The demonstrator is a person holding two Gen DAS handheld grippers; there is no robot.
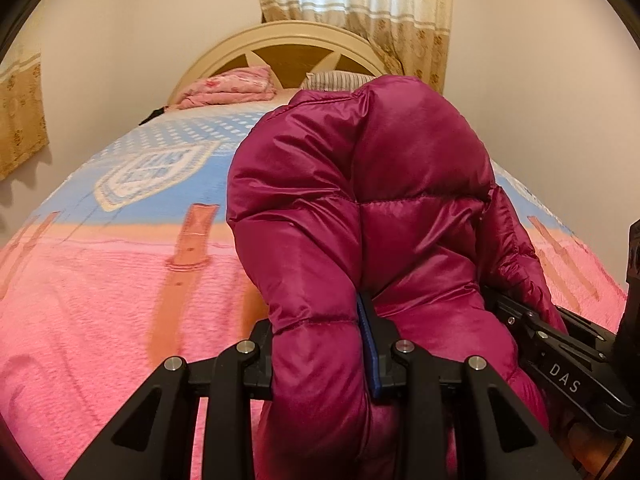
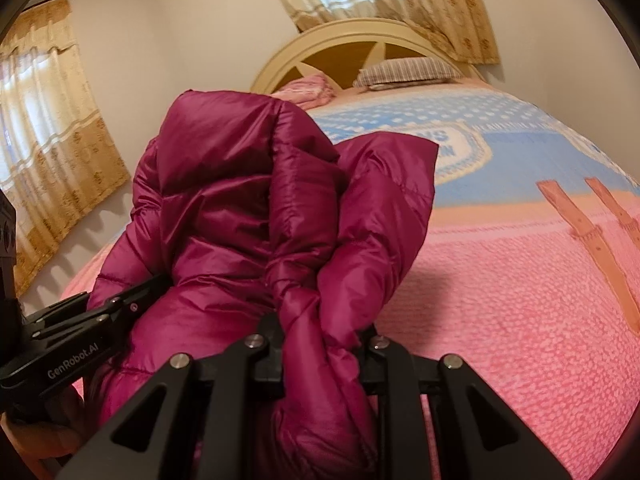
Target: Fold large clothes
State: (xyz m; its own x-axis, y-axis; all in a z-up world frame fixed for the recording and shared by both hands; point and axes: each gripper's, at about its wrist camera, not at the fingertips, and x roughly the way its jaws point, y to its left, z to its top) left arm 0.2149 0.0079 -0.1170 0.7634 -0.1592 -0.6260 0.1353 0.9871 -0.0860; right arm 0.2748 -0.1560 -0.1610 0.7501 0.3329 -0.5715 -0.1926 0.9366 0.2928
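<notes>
Magenta puffer jacket (image 2: 240,184) in right gripper (image 2: 324,344)

jacket (image 1: 360,208) hides claw tips, bed's middle

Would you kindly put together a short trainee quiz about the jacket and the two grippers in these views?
1. True or false: the left hand-held gripper is shut on the magenta puffer jacket.
2. What does the right hand-held gripper clamp? A) striped pillow B) jacket fabric C) curtain
3. Fill in: the jacket is held above the pink and blue ____.

Key: 1 true; 2 B; 3 bedspread.
</notes>
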